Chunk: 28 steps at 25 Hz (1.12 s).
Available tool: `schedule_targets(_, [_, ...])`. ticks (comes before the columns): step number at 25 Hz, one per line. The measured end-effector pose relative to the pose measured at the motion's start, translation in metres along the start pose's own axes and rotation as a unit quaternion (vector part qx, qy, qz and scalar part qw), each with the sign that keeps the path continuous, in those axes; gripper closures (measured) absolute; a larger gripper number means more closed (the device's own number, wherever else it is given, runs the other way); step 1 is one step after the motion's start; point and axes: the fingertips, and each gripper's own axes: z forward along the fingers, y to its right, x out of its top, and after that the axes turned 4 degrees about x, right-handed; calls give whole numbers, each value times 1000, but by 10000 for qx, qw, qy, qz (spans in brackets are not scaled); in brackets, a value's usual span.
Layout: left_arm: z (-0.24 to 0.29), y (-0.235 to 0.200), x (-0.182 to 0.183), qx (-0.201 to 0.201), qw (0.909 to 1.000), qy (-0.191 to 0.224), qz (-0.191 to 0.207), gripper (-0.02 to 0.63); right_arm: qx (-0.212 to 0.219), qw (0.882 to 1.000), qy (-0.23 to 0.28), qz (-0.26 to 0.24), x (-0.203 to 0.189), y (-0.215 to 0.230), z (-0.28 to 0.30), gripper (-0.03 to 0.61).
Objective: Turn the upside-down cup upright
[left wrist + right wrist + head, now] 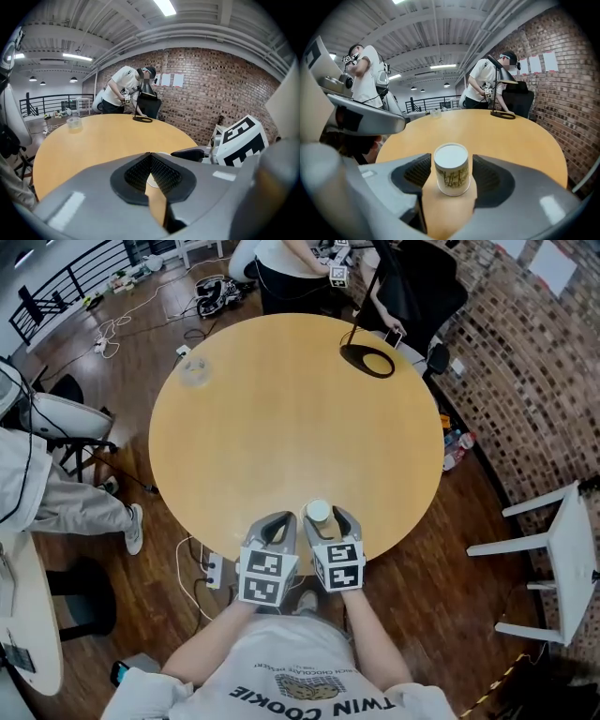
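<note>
You are standing at a round wooden table [281, 409], holding tongs in each hand over the edge nearest you.

The paper cup [451, 169] stands upside down on the table just inside that near edge. Its flat white base faces up, its wider rim rests on the wood, and a printed pattern runs round its side.

Your right tongs [451, 165] are spread wide, one jaw on either side of the cup. The ribbed black pads [489, 176] face the cup's sides with a narrow gap at each, so the cup is framed but not gripped.

Your left tongs [151, 157] sit just beside the right ones, over the same near edge. Their jaws are together at the tips with nothing between them.

Towards the far left edge of the table stands a small clear container [194, 371]. At the far right edge lies a black ring-shaped lamp base [367, 360] with its stem rising from it. A person [281, 268] in a white top is bent over beyond the far edge.
</note>
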Motion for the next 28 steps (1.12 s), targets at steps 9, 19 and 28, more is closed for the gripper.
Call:
schedule_targets(9, [12, -18, 1, -280, 9996, 10, 14, 607, -148, 9992, -362, -18, -19, 0, 25, 316])
schedule_targets(19, [18, -27, 1, -341, 9994, 32, -77, 607, 195, 9807, -1056, -1634, -7, -8, 26, 316])
schedule_targets(28, [20, -30, 5, -371, 9990, 89, -239, 607, 1326, 8722, -2875, -3729, -11, -18, 12, 316])
